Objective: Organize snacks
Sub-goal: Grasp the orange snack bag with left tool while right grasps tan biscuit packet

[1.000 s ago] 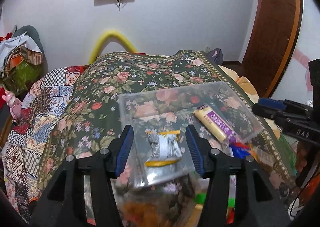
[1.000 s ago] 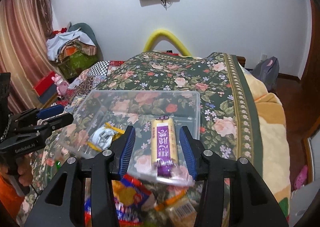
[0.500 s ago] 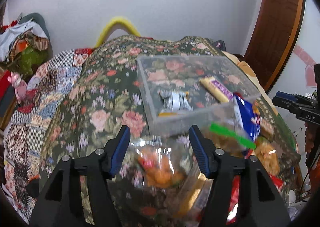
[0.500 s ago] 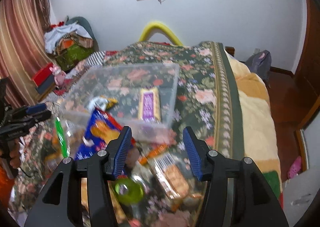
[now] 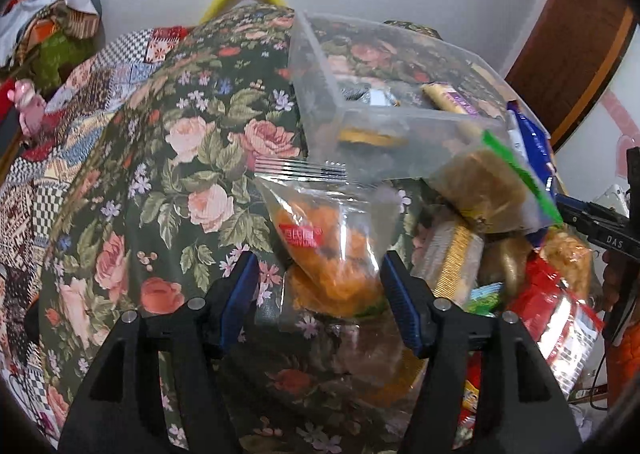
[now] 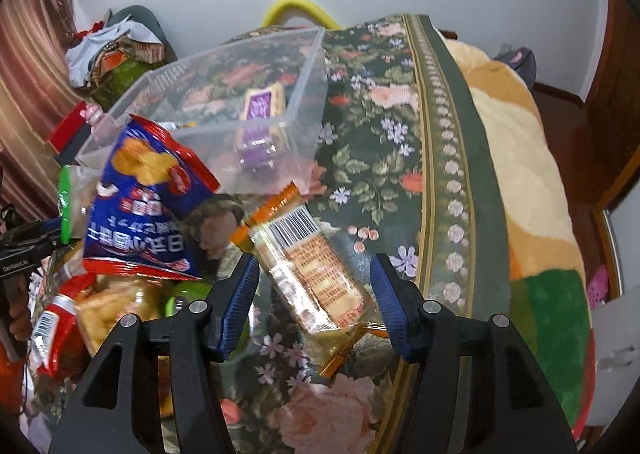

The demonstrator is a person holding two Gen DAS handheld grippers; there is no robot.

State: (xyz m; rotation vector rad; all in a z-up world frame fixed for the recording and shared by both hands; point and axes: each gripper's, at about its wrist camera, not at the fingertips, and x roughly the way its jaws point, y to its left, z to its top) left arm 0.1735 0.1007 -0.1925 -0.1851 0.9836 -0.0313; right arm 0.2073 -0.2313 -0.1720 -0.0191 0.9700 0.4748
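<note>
A clear plastic bin (image 5: 320, 66) (image 6: 224, 66) stands on the floral bedspread. It holds a purple-and-yellow bar (image 5: 446, 96) (image 6: 262, 104) and a yellow-edged silver packet (image 5: 370, 136). A snack pile lies in front of it. My left gripper (image 5: 316, 302) is open, its jaws on either side of a clear bag of orange snacks (image 5: 324, 238). My right gripper (image 6: 314, 302) is open around a clear orange-edged cracker pack (image 6: 316, 274). A blue-and-red chip bag (image 6: 144, 198) leans on the bin.
A green-zip bag of brown snacks (image 5: 484, 190), a gold wafer pack (image 5: 454, 254) and red packets (image 5: 560, 318) lie in the pile. Clothes (image 6: 116, 50) are heaped at the far left. The bed edge with a cream blanket (image 6: 520, 174) runs on the right.
Both grippers pulled back from above the bin and came down low over the snack pile. The orange bag now sits between the left jaws, the cracker pack between the right jaws.
</note>
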